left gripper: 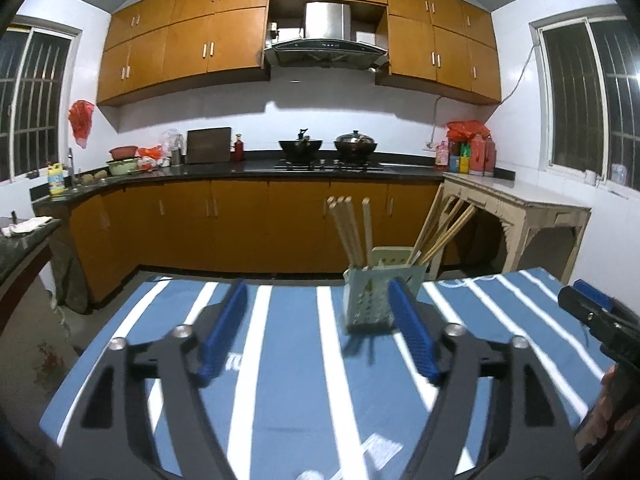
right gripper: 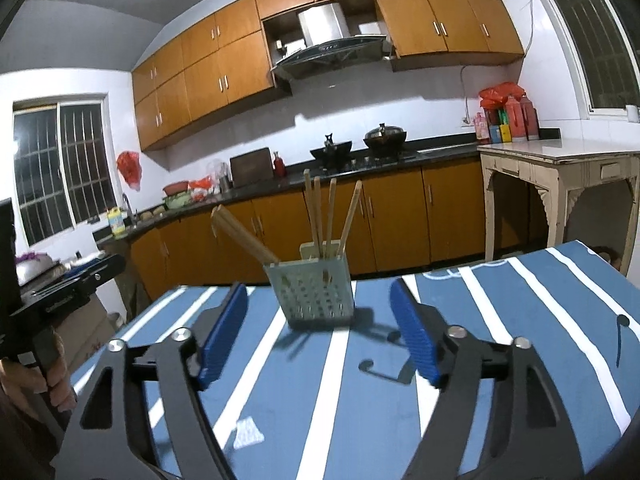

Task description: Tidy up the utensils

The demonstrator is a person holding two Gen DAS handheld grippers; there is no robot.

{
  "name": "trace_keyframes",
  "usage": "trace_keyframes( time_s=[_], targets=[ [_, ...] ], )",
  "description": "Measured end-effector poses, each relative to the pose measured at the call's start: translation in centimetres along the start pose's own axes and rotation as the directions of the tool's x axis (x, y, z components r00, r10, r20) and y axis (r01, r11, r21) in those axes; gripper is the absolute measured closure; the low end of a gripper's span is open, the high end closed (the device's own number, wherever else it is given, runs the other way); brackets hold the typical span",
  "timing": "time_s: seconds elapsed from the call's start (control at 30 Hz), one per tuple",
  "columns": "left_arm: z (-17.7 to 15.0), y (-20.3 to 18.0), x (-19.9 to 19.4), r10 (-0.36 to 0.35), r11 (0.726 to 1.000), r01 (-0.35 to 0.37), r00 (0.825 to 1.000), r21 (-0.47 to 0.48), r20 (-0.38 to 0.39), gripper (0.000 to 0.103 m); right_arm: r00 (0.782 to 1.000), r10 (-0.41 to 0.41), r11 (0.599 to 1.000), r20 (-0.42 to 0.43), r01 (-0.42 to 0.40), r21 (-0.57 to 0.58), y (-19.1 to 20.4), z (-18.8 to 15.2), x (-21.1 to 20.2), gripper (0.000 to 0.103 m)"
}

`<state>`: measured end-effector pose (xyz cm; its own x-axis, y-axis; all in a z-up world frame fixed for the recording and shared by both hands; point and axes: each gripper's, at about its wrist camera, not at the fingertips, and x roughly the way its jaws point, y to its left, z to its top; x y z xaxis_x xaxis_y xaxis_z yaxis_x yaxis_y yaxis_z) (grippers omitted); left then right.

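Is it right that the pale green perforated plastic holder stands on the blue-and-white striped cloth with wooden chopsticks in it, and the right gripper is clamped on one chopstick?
Not quite. The right gripper is open and holds nothing, as the right wrist view shows. The rest stands: the pale green perforated plastic holder stands on the blue-and-white striped cloth with the wooden chopsticks in it.

Perforated matt plastic holder [right gripper: 316, 296], wooden chopsticks [right gripper: 320, 216], striped blue cloth [right gripper: 520, 320], glossy dark countertop [left gripper: 224, 168]
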<state>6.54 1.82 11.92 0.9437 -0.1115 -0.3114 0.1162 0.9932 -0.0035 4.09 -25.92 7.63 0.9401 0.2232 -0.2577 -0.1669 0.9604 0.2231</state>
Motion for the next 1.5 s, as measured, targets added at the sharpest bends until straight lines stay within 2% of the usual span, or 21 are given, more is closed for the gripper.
trace_keyframes(
  time_s=[0.13,0.27,0.57,1.0,1.5],
  targets=[
    [-2.1,-0.1,-1.5,0.046,0.999,-0.046,0.999,0.021,0.012,0.011,1.0,-0.007,1.0,-0.009,0.007,-0.027,1.3,-1.6,-0.7,0.012],
    [-4.2,-0.3,-2.8,0.077,0.996,-0.078,0.997,0.044,0.027,0.004,1.0,-0.02,0.998,-0.009,0.02,-0.057,2.4,-3.0,-1.2,0.006],
    [-7.5,0.2,-3.0,0.103,0.995,-0.103,0.995,-0.002,0.003,0.004,0.997,-0.073,0.995,-0.022,0.072,-0.069,2.4,-5.5,-1.0,0.002],
    [-12.2,0.6,-3.4,0.172,0.985,-0.171,0.985,0.018,-0.024,0.004,0.987,-0.162,0.984,-0.024,0.159,-0.083,2.5,-9.2,-1.8,0.002],
    [-14.0,0.2,-3.7,0.191,0.981,-0.189,0.981,0.029,-0.048,0.004,0.986,-0.163,0.985,-0.036,0.16,-0.063,2.6,-10.6,-2.0,0.002]
  ],
)
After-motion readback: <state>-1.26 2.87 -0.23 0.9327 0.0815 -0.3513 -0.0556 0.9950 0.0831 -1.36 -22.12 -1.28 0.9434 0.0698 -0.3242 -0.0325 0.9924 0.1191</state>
